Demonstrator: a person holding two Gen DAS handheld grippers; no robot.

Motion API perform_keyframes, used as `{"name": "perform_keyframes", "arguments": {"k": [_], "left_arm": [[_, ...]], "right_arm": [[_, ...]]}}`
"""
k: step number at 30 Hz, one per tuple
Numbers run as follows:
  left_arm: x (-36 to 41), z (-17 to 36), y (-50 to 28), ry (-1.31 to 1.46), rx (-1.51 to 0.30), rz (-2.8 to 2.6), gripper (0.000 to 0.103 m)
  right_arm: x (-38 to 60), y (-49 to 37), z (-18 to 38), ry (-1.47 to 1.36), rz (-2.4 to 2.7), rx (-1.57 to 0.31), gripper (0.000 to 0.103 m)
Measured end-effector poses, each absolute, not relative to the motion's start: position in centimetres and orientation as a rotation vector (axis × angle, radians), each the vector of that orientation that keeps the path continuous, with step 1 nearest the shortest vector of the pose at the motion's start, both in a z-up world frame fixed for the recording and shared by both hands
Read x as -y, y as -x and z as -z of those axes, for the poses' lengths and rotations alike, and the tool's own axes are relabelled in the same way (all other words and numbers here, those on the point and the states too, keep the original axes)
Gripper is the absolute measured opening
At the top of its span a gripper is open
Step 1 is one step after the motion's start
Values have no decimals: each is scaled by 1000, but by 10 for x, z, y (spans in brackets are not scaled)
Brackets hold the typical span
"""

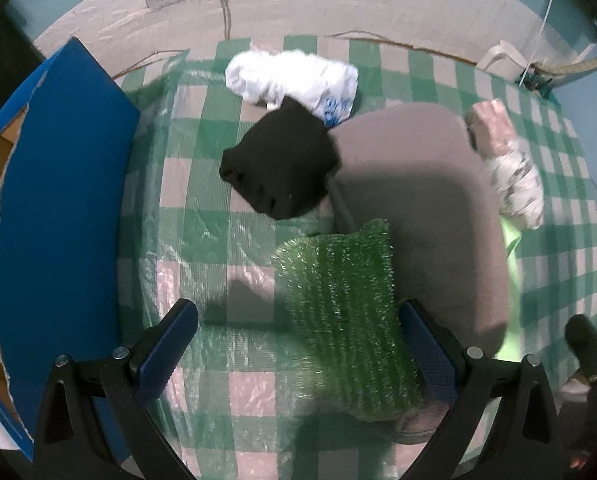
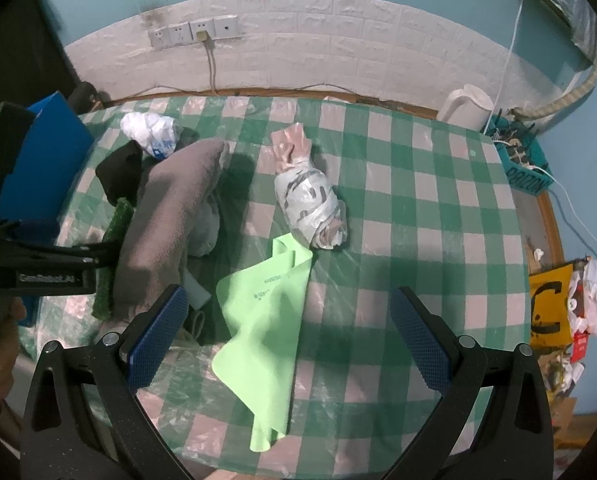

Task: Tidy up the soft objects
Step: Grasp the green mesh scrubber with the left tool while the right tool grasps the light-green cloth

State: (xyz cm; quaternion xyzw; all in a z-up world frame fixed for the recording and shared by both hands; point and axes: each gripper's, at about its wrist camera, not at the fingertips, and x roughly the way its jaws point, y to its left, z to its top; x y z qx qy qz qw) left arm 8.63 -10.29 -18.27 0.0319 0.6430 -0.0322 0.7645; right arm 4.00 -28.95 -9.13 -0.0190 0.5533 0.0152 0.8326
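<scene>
My left gripper (image 1: 298, 344) is open over a green scrubby pad (image 1: 346, 320) that lies between its fingers on the checked table. Behind it lie a black cloth (image 1: 282, 164), a white plastic bag (image 1: 290, 76) and a grey folded towel (image 1: 426, 200). My right gripper (image 2: 290, 340) is open above a light green cloth (image 2: 266, 312). A wrapped bundle in plastic (image 2: 310, 192) lies beyond it. The grey towel (image 2: 170, 216), black cloth (image 2: 118, 172) and white bag (image 2: 150, 132) show at the left of the right wrist view, with the left gripper (image 2: 38, 264) beside them.
A blue cardboard box (image 1: 58, 200) stands open at the table's left edge. A white kettle (image 2: 466, 108) and a teal basket (image 2: 522, 160) of clutter sit at the back right. Wall sockets (image 2: 194, 32) with a cable are behind. Bags (image 2: 570, 304) lie right of the table.
</scene>
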Motion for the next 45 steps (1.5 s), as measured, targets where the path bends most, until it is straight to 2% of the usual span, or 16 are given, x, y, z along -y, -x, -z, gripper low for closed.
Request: {"name": "perform_keyframes", "arguments": {"k": [11, 28, 34, 40, 43, 45], "left_arm": [[89, 201, -86, -185, -1443, -14, 101], [92, 227, -86, -236, -1464, 6, 101], [86, 214, -76, -206, -1469, 20, 98], [76, 214, -75, -180, -1448, 41, 81], [75, 213, -73, -180, -1434, 31, 74], [73, 210, -71, -189, -1425, 20, 67]], "right_arm": [[283, -43, 102, 67, -46, -1194, 101], [282, -56, 167, 55, -45, -1321, 101], [278, -53, 181, 26, -70, -1348, 95], [271, -45, 190, 51, -85, -1362, 83], [259, -37, 190, 76, -114, -1350, 71], [252, -34, 187, 96, -133, -1345, 47]]}}
